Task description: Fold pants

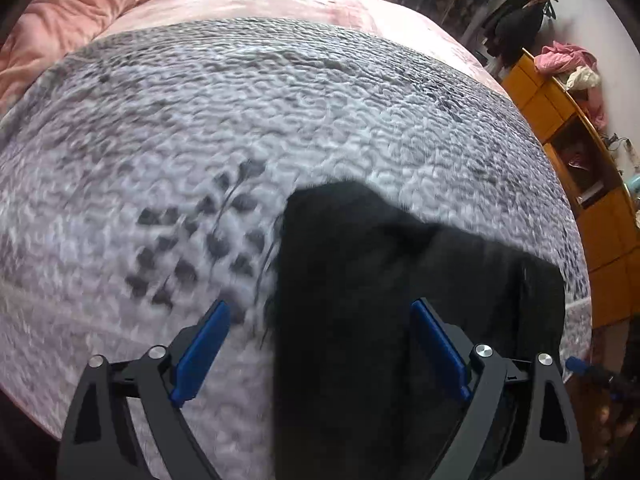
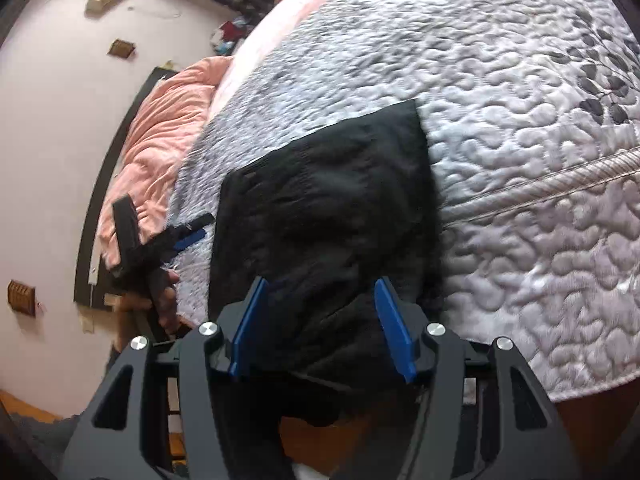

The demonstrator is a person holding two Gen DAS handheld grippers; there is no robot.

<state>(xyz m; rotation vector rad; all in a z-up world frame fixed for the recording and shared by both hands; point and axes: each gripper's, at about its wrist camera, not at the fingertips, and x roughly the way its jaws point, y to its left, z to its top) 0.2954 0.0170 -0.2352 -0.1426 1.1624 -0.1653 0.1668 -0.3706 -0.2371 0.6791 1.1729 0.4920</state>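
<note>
Black pants (image 1: 400, 280) lie on a grey quilted bedspread (image 1: 240, 120) near its edge. In the left wrist view my left gripper (image 1: 320, 312) is open, its blue pads straddling the pants' left edge just above the cloth. In the right wrist view the pants (image 2: 328, 200) lie folded into a dark block, one end hanging over the bed edge. My right gripper (image 2: 320, 284) is open, its pads apart over that near end, holding nothing. The left gripper also shows in the right wrist view (image 2: 188, 236), at the pants' left side.
A pink duvet (image 1: 72, 12) is bunched at the far side of the bed. An orange wooden cabinet (image 1: 580, 184) with clothes on top stands to the right. The bedspread (image 2: 520, 160) has a corded seam and ends at the bed edge near me.
</note>
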